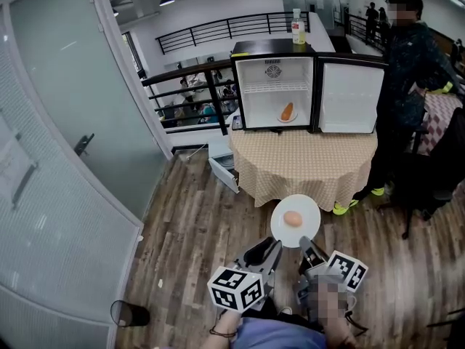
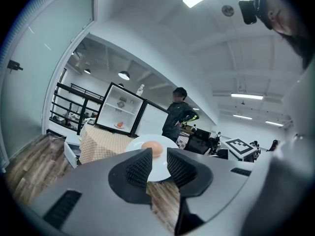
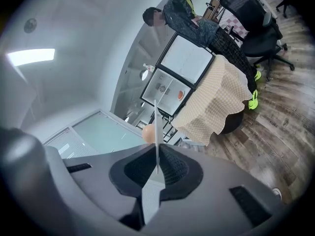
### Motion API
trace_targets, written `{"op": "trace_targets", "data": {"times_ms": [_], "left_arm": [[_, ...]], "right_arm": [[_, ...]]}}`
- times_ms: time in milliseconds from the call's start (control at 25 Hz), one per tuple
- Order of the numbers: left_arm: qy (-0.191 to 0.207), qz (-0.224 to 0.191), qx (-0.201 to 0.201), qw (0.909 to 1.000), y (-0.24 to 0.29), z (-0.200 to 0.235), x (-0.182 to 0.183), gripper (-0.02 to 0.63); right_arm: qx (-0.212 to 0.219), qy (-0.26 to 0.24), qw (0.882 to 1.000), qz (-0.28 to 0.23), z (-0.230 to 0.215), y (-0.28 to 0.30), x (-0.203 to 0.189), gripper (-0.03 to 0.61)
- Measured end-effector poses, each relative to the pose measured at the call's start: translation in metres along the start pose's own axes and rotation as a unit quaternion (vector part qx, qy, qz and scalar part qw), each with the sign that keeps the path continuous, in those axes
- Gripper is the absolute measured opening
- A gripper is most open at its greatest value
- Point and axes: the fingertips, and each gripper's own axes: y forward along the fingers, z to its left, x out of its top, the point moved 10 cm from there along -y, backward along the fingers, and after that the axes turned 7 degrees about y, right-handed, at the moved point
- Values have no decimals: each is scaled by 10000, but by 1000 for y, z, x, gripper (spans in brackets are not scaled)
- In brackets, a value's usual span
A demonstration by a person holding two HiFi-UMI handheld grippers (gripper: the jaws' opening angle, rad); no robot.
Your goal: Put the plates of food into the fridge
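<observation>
My right gripper [image 1: 305,244] is shut on the near rim of a white plate [image 1: 282,233] carrying a round orange-brown bun [image 1: 293,218]. In the right gripper view the plate [image 3: 156,124] stands edge-on between the jaws [image 3: 157,156], with the bun [image 3: 147,132] on its left face. My left gripper [image 1: 274,248] sits just left of the plate, open with a narrow gap and nothing in it [image 2: 158,154]; past it lies the plate [image 2: 162,168]. Ahead, the small fridge [image 1: 251,100] stands open on a table [image 1: 305,162], with another plate of orange food [image 1: 288,113] on its floor.
The fridge door [image 1: 351,97] swings out to the right. A person [image 1: 407,71] stands right of the table, with a dark office chair [image 1: 436,173] nearby. A bottle [image 1: 297,29] tops the fridge. A white box [image 1: 221,167] leans by the table; a black cup [image 1: 129,313] lies on the floor.
</observation>
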Motion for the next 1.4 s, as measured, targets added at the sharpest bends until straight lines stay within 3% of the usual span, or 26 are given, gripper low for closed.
{"op": "trace_targets", "data": {"times_ms": [720, 1040, 1400], "left_arm": [[-70, 173, 104, 9998, 29, 25, 1, 103], [-98, 207, -47, 9997, 75, 70, 18, 103], [-68, 187, -127, 9997, 135, 153, 59, 103]], "right_arm": [[12, 177, 9997, 137, -11, 39, 19, 26], [-212, 158, 9996, 102, -14, 90, 50, 26], [-341, 212, 9992, 38, -3, 177, 88, 26]]}}
